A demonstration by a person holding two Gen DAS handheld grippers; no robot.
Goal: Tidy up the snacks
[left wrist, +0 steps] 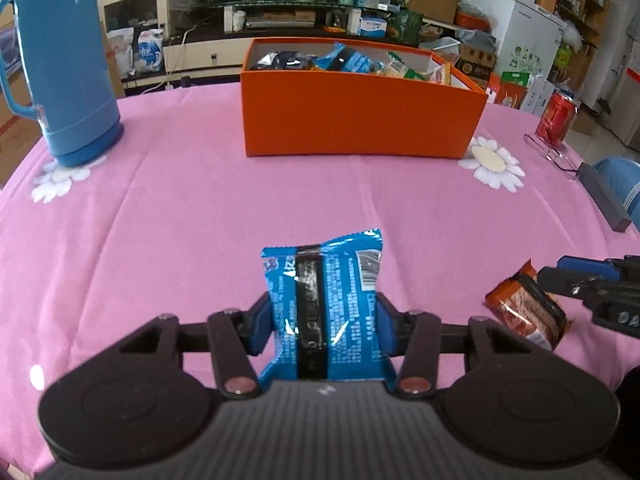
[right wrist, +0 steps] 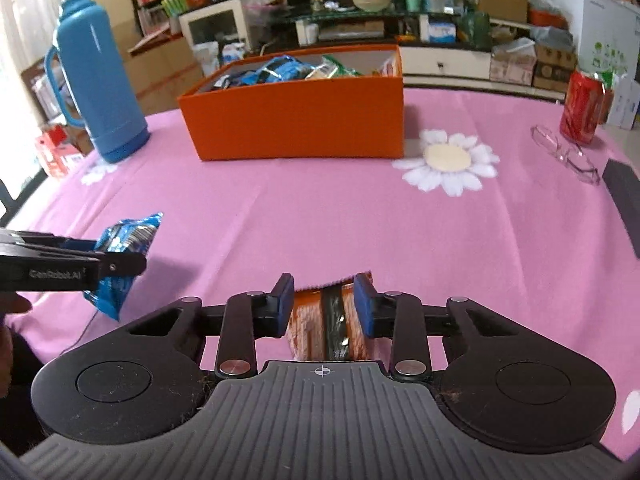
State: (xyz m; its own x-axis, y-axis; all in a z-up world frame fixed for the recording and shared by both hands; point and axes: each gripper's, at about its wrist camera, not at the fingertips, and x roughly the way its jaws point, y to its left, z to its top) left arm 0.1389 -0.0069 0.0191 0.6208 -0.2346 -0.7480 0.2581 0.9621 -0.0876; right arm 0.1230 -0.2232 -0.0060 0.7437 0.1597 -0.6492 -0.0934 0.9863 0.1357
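My left gripper (left wrist: 322, 322) is shut on a blue snack packet (left wrist: 324, 276) and holds it above the pink tablecloth; the packet also shows in the right wrist view (right wrist: 120, 256). My right gripper (right wrist: 324, 306) is shut on an orange snack packet (right wrist: 320, 324), which also shows at the right of the left wrist view (left wrist: 526, 312). An orange box (left wrist: 360, 120) holding several snack packets stands at the far middle of the table; it also shows in the right wrist view (right wrist: 296, 120).
A blue thermos (left wrist: 64, 64) stands far left of the box. A red can (right wrist: 582, 108), a pair of glasses (right wrist: 566, 156) and a dark flat block (right wrist: 624, 204) lie at the right. The round table's edge curves away on both sides.
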